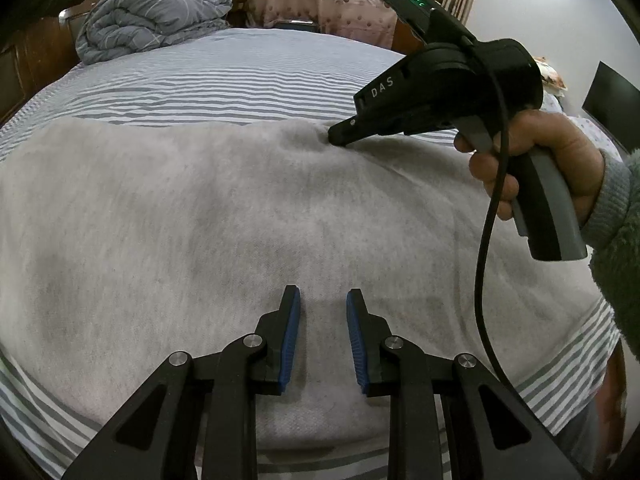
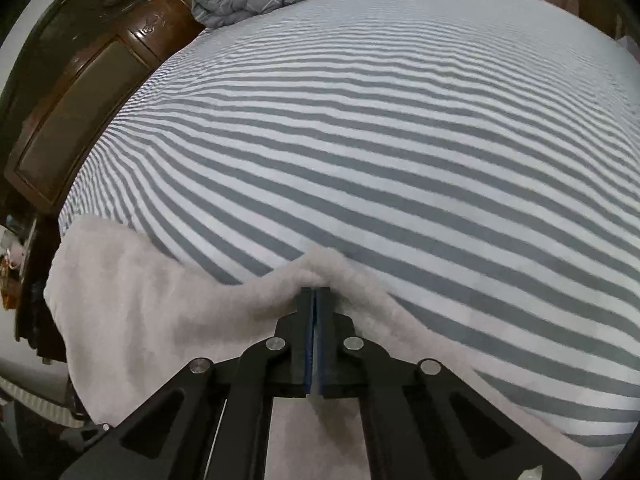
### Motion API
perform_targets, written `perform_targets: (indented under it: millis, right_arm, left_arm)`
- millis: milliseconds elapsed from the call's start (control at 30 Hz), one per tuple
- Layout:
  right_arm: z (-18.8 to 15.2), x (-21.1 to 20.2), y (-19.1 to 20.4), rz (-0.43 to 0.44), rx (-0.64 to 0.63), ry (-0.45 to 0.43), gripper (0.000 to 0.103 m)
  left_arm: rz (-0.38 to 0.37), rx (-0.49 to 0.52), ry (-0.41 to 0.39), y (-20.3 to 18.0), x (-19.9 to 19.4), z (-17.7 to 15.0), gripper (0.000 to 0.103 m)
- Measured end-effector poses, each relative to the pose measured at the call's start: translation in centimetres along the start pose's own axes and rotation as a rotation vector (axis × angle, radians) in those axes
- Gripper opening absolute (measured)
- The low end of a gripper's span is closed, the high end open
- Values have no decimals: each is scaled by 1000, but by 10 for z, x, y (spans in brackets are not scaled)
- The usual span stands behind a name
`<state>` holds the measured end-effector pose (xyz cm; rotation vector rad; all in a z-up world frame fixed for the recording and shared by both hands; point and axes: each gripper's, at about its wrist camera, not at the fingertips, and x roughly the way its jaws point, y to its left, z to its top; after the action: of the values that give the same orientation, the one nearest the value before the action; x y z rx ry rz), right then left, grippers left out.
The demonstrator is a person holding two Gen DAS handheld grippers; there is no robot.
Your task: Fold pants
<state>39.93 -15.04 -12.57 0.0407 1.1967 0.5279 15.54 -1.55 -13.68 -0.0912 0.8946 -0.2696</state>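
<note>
Light grey pants (image 1: 180, 216) lie spread flat across the striped bed. My left gripper (image 1: 323, 294) is open, with its blue pads just above the near part of the fabric and nothing between them. My right gripper (image 1: 338, 136) reaches in from the right and pinches the far edge of the pants, where the cloth puckers. In the right wrist view the right gripper (image 2: 316, 294) is shut on that edge of the pants (image 2: 160, 320), with a thin fold of cloth between the pads.
The bed has a grey and white striped sheet (image 2: 400, 140). A bundled grey duvet (image 1: 148, 20) lies at the far left corner. A dark wooden headboard (image 2: 80, 112) runs along the left side. A black monitor (image 1: 612, 100) stands at the right.
</note>
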Motion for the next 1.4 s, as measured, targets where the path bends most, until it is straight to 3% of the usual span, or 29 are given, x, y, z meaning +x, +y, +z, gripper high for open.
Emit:
perform_targets:
  millis: [100,233,300,533,733,900,1000,1167,1400]
  right_arm:
    - [-1,-10,-10,51,91,-17,3]
    - [-22,-55,-23,104,202,-137,31]
    - [-48,-90,-27,113,254,-222,36]
    - [-169,-171,-54,102,421,-324,40]
    - [-281,-230,-114,99,682,-414,46]
    - [-364,-250,-172,86,920,-476,50]
    - [-385,-249,-189,65,970,-496,50]
    - [-395,-245,-212,62,1007,-535,50]
    - [-411,-243,-259,156,1119,-659,48]
  left_arm:
    - [16,19,-10,-4,-1,-3,25]
    - [29,39,-16,-11,-4,-8,26]
    - [37,43,-19,-14,-5,-9,26]
    - [82,76,-32,-27,-9,-16,26]
    - [119,93,4,-39,-20,-17,31]
    - [71,89,7,-66,-34,-11,36]
    - [16,146,4,-105,-36,-12,41]
    - [-78,224,36,-170,-22,-14,42]
    - [-146,309,53,-239,1,-8,42]
